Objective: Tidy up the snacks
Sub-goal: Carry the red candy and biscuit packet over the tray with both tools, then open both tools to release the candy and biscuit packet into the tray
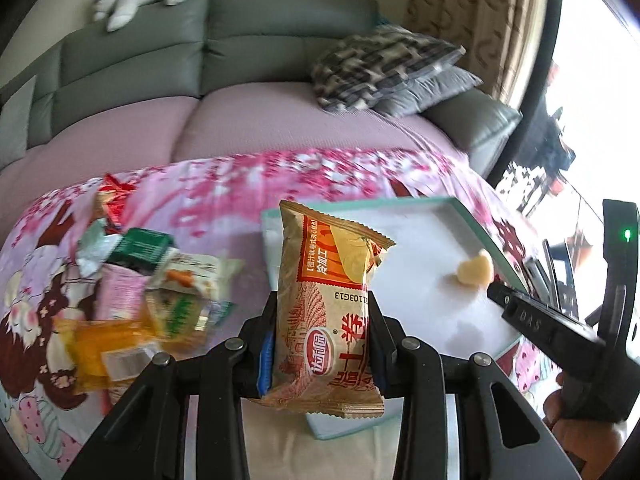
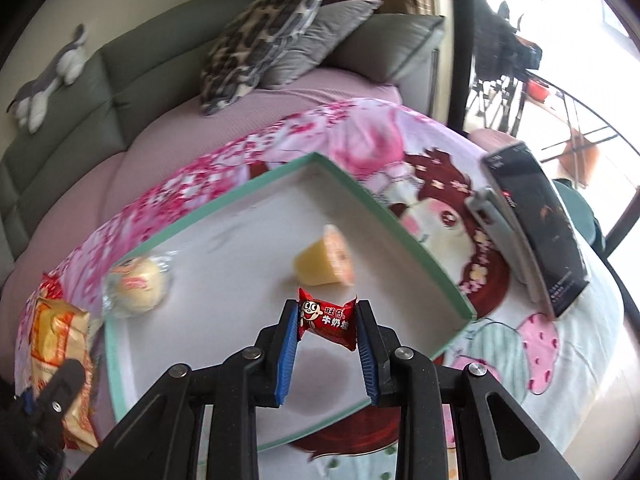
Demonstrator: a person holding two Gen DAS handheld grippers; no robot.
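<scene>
Left jaws on tan snack packet (image 1: 326, 312); right jaws on red candy (image 2: 328, 318).

glossy crinkled foil cake wrapper (image 1: 328, 312), shiny red plastic candy wrapper (image 2: 328, 318), matt white tray (image 2: 240, 248) with smooth green rim, soft printed cloth cover (image 2: 360, 140), matt black plastic gripper fingers (image 2: 424, 380), ribbed blue pads (image 2: 289, 344), leather-look grey sofa (image 1: 140, 68)

Grey sofa (image 1: 160, 64), patterned curtain (image 1: 472, 20), bright window (image 2: 580, 40)
</scene>
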